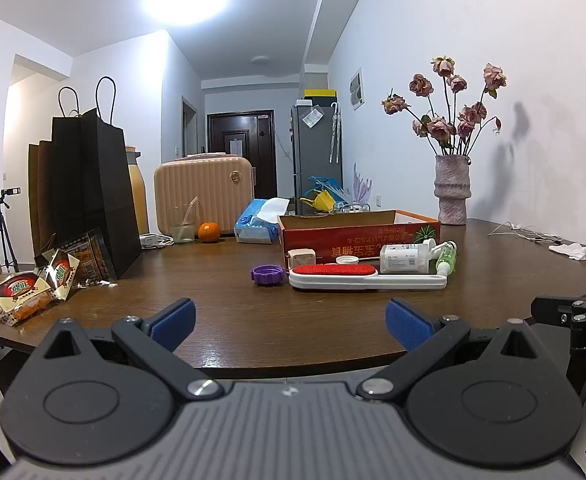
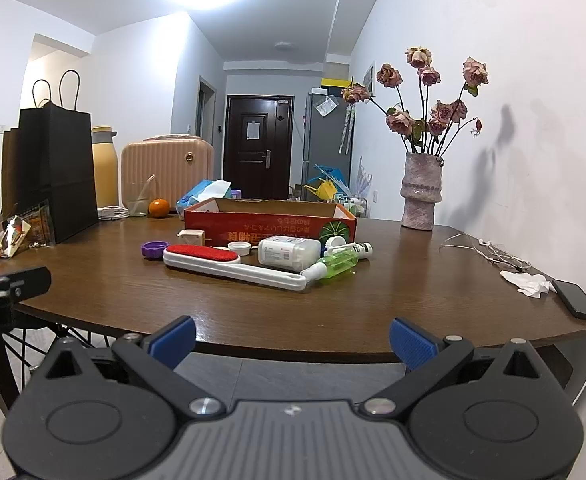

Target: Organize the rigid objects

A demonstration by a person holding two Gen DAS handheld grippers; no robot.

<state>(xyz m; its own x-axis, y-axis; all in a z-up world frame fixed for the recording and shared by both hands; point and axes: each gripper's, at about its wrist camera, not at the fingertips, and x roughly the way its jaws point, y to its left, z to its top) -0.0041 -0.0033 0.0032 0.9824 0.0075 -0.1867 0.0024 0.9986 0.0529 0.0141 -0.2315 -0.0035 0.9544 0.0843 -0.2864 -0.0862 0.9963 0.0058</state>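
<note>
Both grippers — left gripper (image 1: 291,322), right gripper (image 2: 292,340) — hover spread apart, empty, at the table's (image 2: 373,304) near edge. Lint brush (image 2: 229,263) lies just before the red box (image 2: 269,222); approach it level — grip the handle crosswise.

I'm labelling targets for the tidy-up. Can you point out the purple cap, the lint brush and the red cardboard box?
purple cap (image 1: 268,274): left wrist view, on its ridged side.
lint brush (image 2: 204,255): right wrist view, on the red pad.
red cardboard box (image 2: 269,231): right wrist view, on its printed front wall.
</note>
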